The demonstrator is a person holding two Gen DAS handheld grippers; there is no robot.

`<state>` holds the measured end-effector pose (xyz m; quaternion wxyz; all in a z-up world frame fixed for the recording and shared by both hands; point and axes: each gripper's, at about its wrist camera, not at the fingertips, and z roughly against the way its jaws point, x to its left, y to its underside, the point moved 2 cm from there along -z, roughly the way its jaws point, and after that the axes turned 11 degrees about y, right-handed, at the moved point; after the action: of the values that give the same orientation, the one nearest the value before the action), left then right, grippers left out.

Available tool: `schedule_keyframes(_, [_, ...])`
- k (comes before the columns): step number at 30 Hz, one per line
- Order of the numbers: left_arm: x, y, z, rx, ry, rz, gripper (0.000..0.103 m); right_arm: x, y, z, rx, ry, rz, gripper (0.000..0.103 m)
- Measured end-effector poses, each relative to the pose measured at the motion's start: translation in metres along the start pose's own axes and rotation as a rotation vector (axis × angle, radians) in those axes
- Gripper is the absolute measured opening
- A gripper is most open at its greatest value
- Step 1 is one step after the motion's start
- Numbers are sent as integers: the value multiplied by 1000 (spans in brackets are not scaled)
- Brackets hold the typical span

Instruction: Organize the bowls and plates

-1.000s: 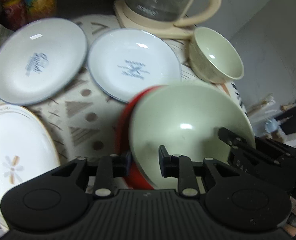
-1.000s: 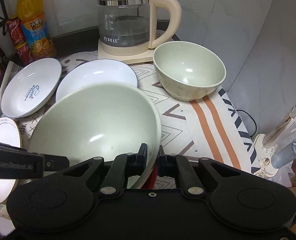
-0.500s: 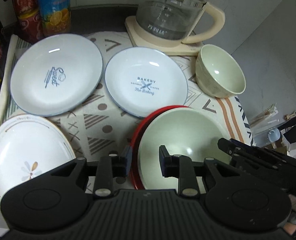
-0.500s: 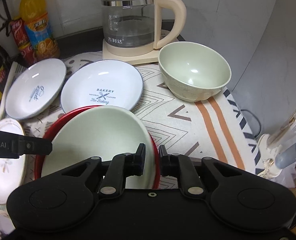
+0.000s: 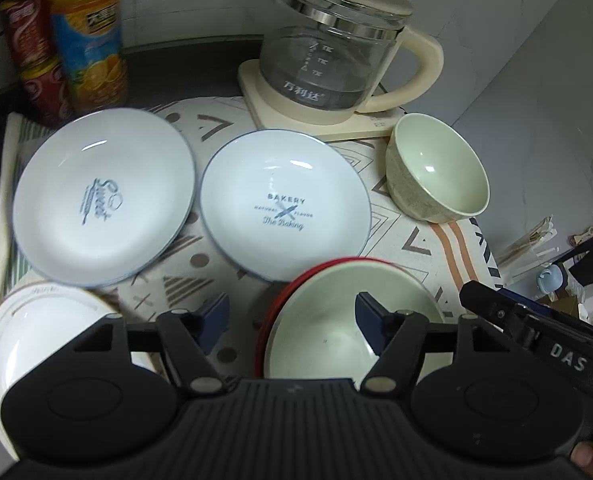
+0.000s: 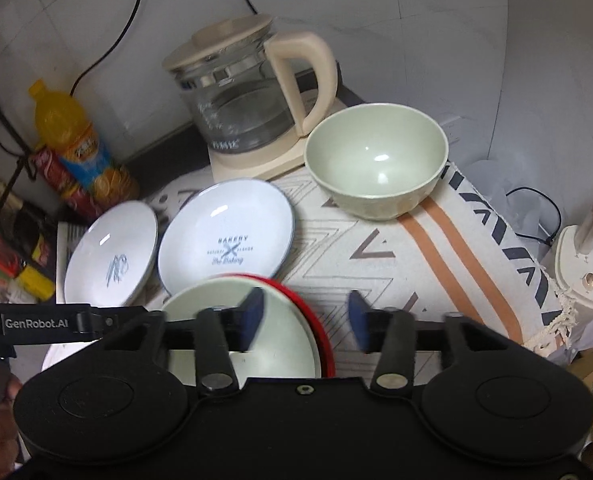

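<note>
A pale green bowl [image 5: 336, 320] sits inside a red bowl [image 5: 272, 312] at the near edge of the table; both also show in the right wrist view, green [image 6: 216, 308] and red [image 6: 316, 320]. My left gripper [image 5: 290, 316] is open above the bowls' left rim. My right gripper [image 6: 304, 316] is open above their right rim. A second green bowl [image 5: 440, 172] stands at the back right. Two white plates, "Sweet" [image 5: 104, 196] and "Bakery" [image 5: 284, 204], lie behind. A white flower plate [image 5: 28, 332] lies near left.
A glass kettle [image 5: 332, 52] on its cream base stands at the back. An orange drink bottle [image 5: 88, 36] and red cans [image 5: 36, 48] stand at the back left. The patterned cloth [image 6: 396, 260] drops off at the right, with a toothbrush holder [image 6: 588, 256] beyond.
Both grippers have opened and let go of the green bowl, which now rests in the red bowl. Both grippers have drawn back and up.
</note>
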<state>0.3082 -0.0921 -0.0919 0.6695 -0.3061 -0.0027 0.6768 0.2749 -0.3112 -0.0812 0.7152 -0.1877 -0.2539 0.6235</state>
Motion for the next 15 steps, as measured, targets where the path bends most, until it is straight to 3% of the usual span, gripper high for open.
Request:
schedule_keyframes(4, [-5, -13, -11, 10, 9, -26, 75, -4, -8, -5, -9, -7, -44, 68])
schedule_keyframes(15, [-24, -55, -58, 54, 48, -103, 76, -31, -26, -26, -35, 51, -172, 90])
